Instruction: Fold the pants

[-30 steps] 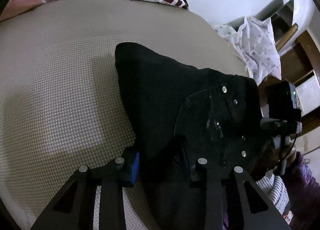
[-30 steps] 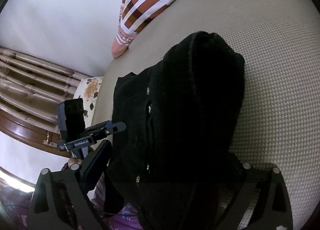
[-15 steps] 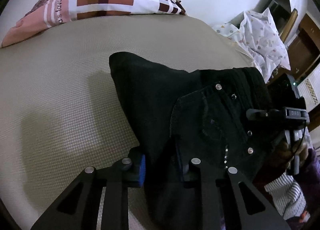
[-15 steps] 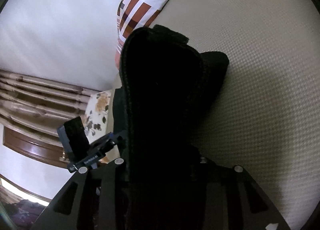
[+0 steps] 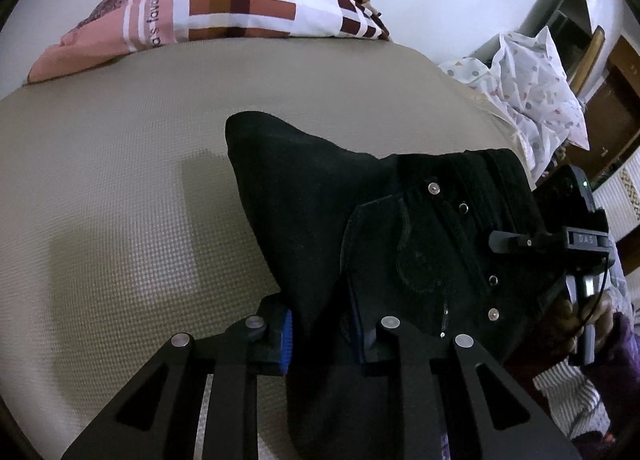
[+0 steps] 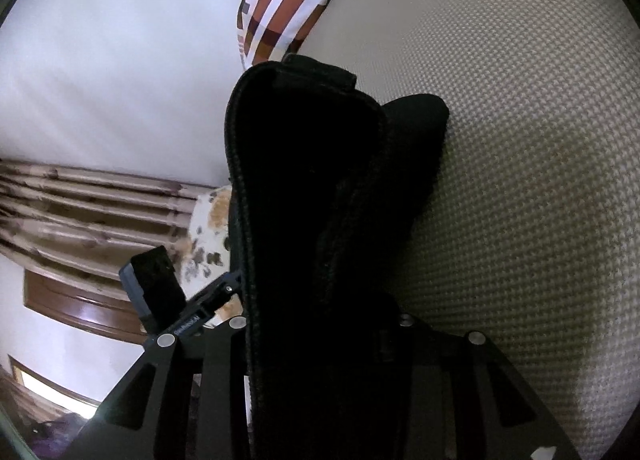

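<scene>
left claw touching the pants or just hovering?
Touching. The left wrist view shows the left claw with black pants fabric pinched between its two fingers, the blue pad pressed against the cloth with no gap.

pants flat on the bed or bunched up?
Bunched. The black pants hump above the bed; both hand-held grippers pinch cloth, left and right.

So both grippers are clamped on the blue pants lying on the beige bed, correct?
Not quite: the pants are black, not blue, as the left wrist view shows. Both the left gripper and right gripper are clamped on them, on the beige bed.
</scene>
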A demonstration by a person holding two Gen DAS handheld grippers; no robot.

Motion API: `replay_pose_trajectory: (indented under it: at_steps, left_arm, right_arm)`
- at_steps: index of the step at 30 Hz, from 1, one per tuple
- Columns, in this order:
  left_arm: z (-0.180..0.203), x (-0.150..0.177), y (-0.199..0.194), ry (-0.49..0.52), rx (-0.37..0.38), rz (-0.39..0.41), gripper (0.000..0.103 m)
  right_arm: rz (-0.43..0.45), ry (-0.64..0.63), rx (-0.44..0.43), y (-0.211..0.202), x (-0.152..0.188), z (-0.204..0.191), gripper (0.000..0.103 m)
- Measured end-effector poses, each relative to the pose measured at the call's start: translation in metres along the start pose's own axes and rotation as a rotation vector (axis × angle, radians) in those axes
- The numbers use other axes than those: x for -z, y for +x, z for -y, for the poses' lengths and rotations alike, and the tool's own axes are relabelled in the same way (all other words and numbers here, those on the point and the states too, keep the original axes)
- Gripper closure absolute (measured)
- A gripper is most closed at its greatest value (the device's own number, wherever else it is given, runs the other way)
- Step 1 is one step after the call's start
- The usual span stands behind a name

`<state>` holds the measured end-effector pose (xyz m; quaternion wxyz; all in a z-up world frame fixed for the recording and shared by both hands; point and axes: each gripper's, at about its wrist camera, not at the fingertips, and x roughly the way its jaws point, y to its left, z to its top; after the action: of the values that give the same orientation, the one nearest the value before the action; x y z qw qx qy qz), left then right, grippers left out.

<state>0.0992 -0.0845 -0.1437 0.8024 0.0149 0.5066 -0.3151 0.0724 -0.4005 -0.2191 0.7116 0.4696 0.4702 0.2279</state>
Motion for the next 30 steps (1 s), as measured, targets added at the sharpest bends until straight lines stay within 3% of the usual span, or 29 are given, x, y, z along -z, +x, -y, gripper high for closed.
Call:
replay_pose_trajectory:
  at_steps: [10, 14, 21, 30]
  left_arm:
    - [-0.003, 0.003, 0.001, -0.004, 0.002, 0.007, 0.080]
    - [-0.001, 0.006, -0.004, 0.017, -0.013, 0.037, 0.081]
    - [-0.021, 0.004, -0.017, -0.044, -0.020, 0.068, 0.082]
    - [-0.052, 0.008, -0.043, -0.093, -0.076, 0.113, 0.082]
  right_arm:
    - [-0.065, -0.071, 0.122, 0.018, -0.002, -0.018, 0.061]
    - [-0.046, -0.060, 0.099, 0.019, -0.001, -0.021, 0.070]
    - [-0.035, -0.027, -0.018, 0.033, 0.003, -0.035, 0.071]
    - [-0.060, -0.056, -0.052, 0.075, 0.001, -0.061, 0.071]
